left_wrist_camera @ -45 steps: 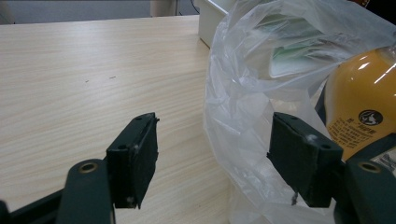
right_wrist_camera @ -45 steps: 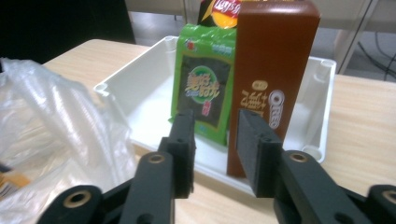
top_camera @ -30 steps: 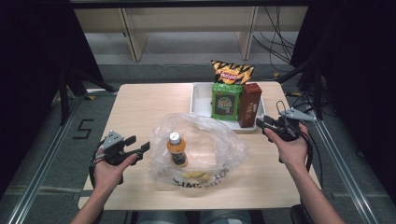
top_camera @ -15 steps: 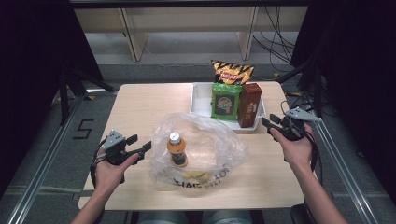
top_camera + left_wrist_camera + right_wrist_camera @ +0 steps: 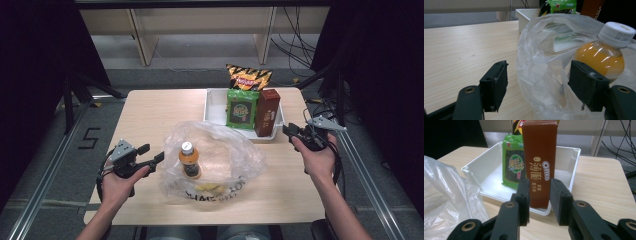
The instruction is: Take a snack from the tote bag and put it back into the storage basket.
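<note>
Right hand-held gripper lined up on the Oreo box, jaws apart and just been closing, not touching it yet.
Box stands upright in the tray; light, stiff cardboard, so pinch its narrow sides mid-height.

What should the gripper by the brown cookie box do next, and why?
Probably ease the right gripper forward toward the brown Oreo box standing in the white tray. Its jaws have just been closing with nothing between them, lined up short of the box. They would likely need to open again to fit round it.
</note>
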### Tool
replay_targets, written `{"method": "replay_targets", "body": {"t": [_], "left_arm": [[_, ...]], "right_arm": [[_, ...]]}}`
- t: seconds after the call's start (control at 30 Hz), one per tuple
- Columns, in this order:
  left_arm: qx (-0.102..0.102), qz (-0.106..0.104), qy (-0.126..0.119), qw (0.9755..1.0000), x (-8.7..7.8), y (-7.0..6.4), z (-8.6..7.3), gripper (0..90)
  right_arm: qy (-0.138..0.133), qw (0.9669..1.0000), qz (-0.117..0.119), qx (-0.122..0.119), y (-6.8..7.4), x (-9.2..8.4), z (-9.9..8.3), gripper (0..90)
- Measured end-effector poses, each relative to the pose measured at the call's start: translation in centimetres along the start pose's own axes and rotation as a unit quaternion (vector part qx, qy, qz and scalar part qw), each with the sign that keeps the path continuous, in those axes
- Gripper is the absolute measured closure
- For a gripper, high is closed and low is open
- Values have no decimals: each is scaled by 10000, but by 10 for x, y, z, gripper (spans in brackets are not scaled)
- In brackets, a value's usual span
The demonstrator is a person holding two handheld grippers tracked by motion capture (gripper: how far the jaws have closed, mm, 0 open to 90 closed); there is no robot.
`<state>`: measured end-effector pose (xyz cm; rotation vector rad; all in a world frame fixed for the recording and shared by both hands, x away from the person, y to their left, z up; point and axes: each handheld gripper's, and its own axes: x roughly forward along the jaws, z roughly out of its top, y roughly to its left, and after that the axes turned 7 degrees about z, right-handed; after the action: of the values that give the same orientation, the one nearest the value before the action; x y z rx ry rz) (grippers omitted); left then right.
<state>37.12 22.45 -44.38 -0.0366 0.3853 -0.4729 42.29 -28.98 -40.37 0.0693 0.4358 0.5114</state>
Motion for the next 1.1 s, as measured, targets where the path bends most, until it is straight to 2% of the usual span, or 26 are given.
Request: {"method": "replay_targets", "body": {"t": [0.1, 0.17, 0.2, 0.27, 0.3, 0.43, 0.5, 0.6, 0.67, 0.73, 0.83, 0.9, 0.93, 0.97, 1.1], "left_arm": [[54, -96, -48, 9999, 0, -5, 2, 306], [73, -175, -66, 9998, 0, -8, 3, 305], [78, -176, -57, 9998, 0, -9, 4, 305], [16, -283, -87, 9996, 1, -11, 5, 305], [-11, -330, -95, 9994, 1, -12, 6, 303], [10, -441, -194, 9988, 1, -18, 10, 297], [65, -541, -240, 9982, 2, -23, 11, 292], [121, -684, -224, 9973, 4, -30, 12, 274], [178, -768, -242, 9966, 6, -36, 14, 266], [214, -862, -260, 9957, 8, -40, 15, 258], [306, -888, -194, 9954, 11, -48, 14, 247], [403, -912, -138, 9949, 15, -52, 12, 241], [380, -903, -123, 9951, 17, -54, 11, 238], [398, -898, -82, 9951, 20, -56, 9, 236], [479, -814, 0, 9955, 30, -61, 3, 220]], "right_arm": [[-1, 10000, -27, -28, 0, 0, 0, 699], [31, 9999, -52, 83, 1, -2, 0, 697], [44, 9998, -84, -146, -4, -3, 0, 694], [-6, 10000, -45, -26, -3, -4, -1, 687], [33, 9999, -84, -121, -5, -4, -1, 684], [55, 9998, -100, 150, -2, -7, -3, 678], [26, 9998, -170, 53, -4, -7, -4, 675], [57, 9997, -168, 152, -4, -10, -4, 670], [24, 9999, -140, 29, -7, -11, -5, 668], [6, 9998, -163, 136, -5, -12, -5, 665], [38, 9996, -241, 145, -6, -13, -8, 660], [26, 9997, -178, 188, -5, -13, -9, 657], [53, 9998, -187, 84, -8, -14, -9, 657], [44, 9996, -236, 141, -6, -14, -10, 657], [17, 9994, -185, 299, -4, -15, -11, 653]]}}
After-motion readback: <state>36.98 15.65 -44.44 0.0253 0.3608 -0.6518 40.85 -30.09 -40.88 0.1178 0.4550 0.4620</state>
